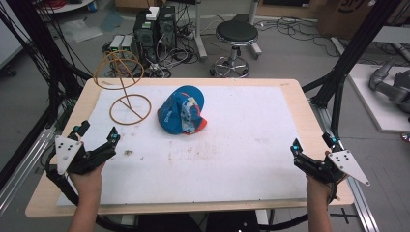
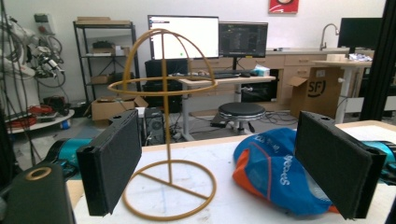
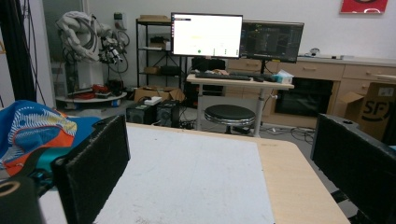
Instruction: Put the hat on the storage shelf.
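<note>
We see cap just right of the wire stand, well ahead of left gripper; both grippers' jaws spread, empty; right gripper far off.

Cardboard box by the far cabinets is showing "SF" logo; cap lettering is appearing illegible.
</note>
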The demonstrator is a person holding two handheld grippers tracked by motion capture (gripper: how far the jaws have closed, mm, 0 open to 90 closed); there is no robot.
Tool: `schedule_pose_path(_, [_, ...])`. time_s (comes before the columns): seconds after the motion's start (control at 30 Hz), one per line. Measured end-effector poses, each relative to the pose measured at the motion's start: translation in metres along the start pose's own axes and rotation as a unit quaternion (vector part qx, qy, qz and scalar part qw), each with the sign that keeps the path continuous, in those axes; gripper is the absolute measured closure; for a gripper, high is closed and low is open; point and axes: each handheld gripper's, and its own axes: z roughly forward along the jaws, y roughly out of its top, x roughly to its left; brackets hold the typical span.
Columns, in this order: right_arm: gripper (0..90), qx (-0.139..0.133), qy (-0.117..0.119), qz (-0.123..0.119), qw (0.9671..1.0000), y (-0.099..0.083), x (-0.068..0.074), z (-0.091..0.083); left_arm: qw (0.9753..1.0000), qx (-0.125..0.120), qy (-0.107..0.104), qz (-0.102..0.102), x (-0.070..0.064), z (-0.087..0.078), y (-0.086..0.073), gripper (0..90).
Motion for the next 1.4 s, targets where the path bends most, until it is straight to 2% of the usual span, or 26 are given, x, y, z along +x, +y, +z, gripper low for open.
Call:
schedule_pose_path(0.17, [4.3,-0.001,-0.004,0.003,1.0000,0.000,-0.001,-0.001,0.9999,0.004,-0.015,0.005,-0.011,0.009,0.000,15.6])
schedule_pose_path(0.27, [4.3,-0.003,-0.007,0.000,1.0000,0.001,-0.003,-0.003,0.9995,0.005,-0.028,0.014,-0.023,0.016,0.001,15.6])
schedule_pose_path(0.3, [4.3,-0.003,-0.007,0.003,1.0000,0.001,-0.004,-0.003,0.9992,0.004,-0.035,0.017,-0.031,0.021,0.002,15.6])
schedule_pose_path(0.33, [4.3,-0.003,-0.007,0.003,1.0000,0.001,-0.004,-0.003,0.9992,0.004,-0.035,0.017,-0.031,0.021,0.002,15.6])
schedule_pose_path(0.57, [4.3,-0.003,-0.012,0.008,0.9999,0.000,-0.007,-0.004,0.9988,0.012,-0.046,0.014,-0.061,0.047,-0.001,15.6])
schedule_pose_path(0.77, [4.3,-0.002,-0.012,0.009,0.9999,-0.001,-0.008,-0.004,0.9988,0.022,-0.041,0.012,-0.073,0.061,-0.006,15.6])
schedule_pose_path(0.93, [4.3,-0.002,-0.013,0.010,0.9999,-0.002,-0.008,-0.003,0.9991,0.030,-0.026,0.013,-0.084,0.075,-0.011,15.6])
schedule_pose_path(1.13, [4.3,-0.002,-0.015,0.015,0.9998,-0.002,-0.010,-0.003,0.9990,0.038,-0.023,-0.009,-0.096,0.091,-0.018,15.6])
schedule_pose_path(1.4, [4.3,-0.001,-0.015,0.016,0.9998,-0.003,-0.010,-0.003,0.9986,0.048,-0.018,-0.013,-0.104,0.108,-0.024,15.9])
